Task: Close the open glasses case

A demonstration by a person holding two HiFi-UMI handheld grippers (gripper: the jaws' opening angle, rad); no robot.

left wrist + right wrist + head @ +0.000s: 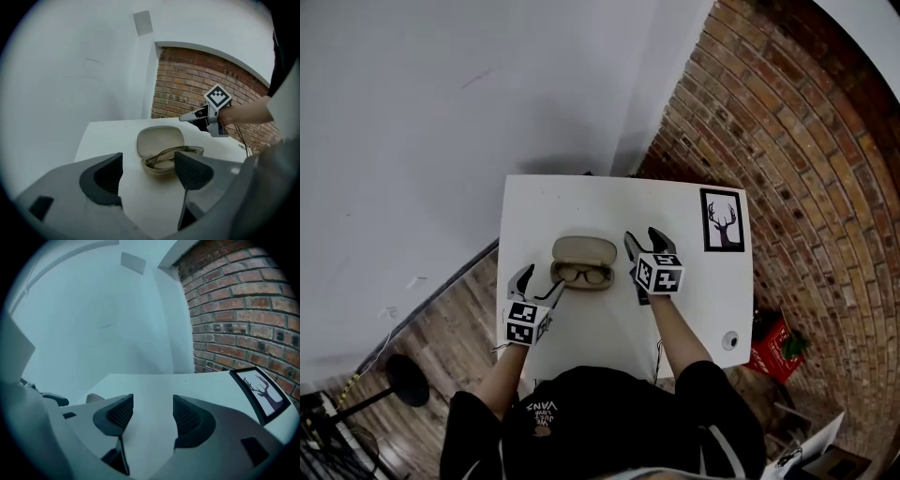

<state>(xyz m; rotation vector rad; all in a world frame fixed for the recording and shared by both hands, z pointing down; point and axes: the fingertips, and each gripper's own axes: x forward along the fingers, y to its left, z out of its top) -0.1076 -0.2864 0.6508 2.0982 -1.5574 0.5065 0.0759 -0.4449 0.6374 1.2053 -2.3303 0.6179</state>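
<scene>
smooth case (582,251), matt table (600,208), rough brick wall (787,122)

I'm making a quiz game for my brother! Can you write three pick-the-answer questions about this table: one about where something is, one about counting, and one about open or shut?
1. Where on the white table is the deer picture?
A. By the far right corner
B. In the middle
C. At the near left edge

2. How many pairs of glasses are there?
A. None
B. One
C. Three

3. How is the glasses case?
A. Shut
B. Open, lid raised
C. Upside down

Answers:
1 A: the head view shows the deer picture next to the far right corner.
2 B: a single dark-framed pair lies in the glasses case.
3 B: the lid stands up and the pale inside shows.
</scene>
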